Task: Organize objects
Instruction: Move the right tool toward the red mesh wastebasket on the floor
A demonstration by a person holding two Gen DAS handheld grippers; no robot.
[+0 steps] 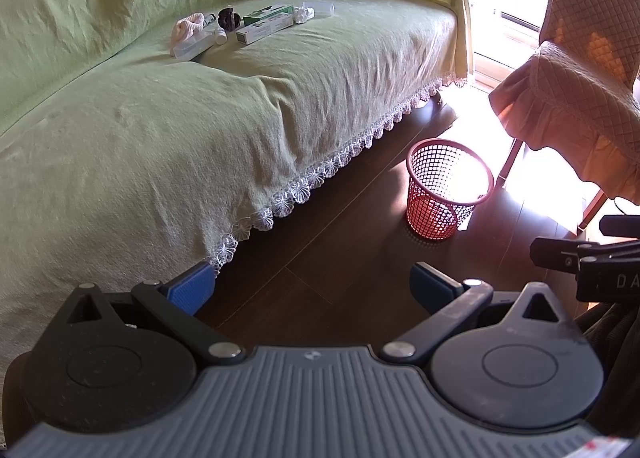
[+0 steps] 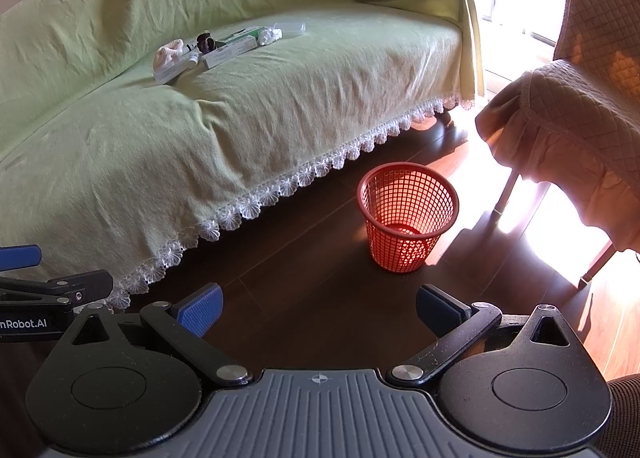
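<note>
A heap of small items lies far back on the green-covered sofa (image 1: pixel 200 118): a pink cloth (image 1: pixel 186 24), a dark clip-like object (image 1: pixel 229 17), white and green boxes (image 1: pixel 264 24), a small white bottle (image 1: pixel 220 35), crumpled white paper (image 1: pixel 303 13) and a clear case (image 1: pixel 320 8). The same heap shows in the right wrist view, with the boxes (image 2: pixel 230 48) in its middle. A red mesh basket (image 1: pixel 444 190) (image 2: pixel 404 214) stands empty on the floor. My left gripper (image 1: pixel 312 286) and right gripper (image 2: pixel 318 308) are both open and empty, low over the floor, far from the items.
The sofa's lace-trimmed edge (image 2: pixel 248 210) runs diagonally to my left. A chair with a quilted brown cover (image 1: pixel 580 98) (image 2: pixel 572 118) stands on the right, its legs near the basket. Dark wood floor (image 2: pixel 320 258) lies between. Bright sunlight comes from the window at the back right.
</note>
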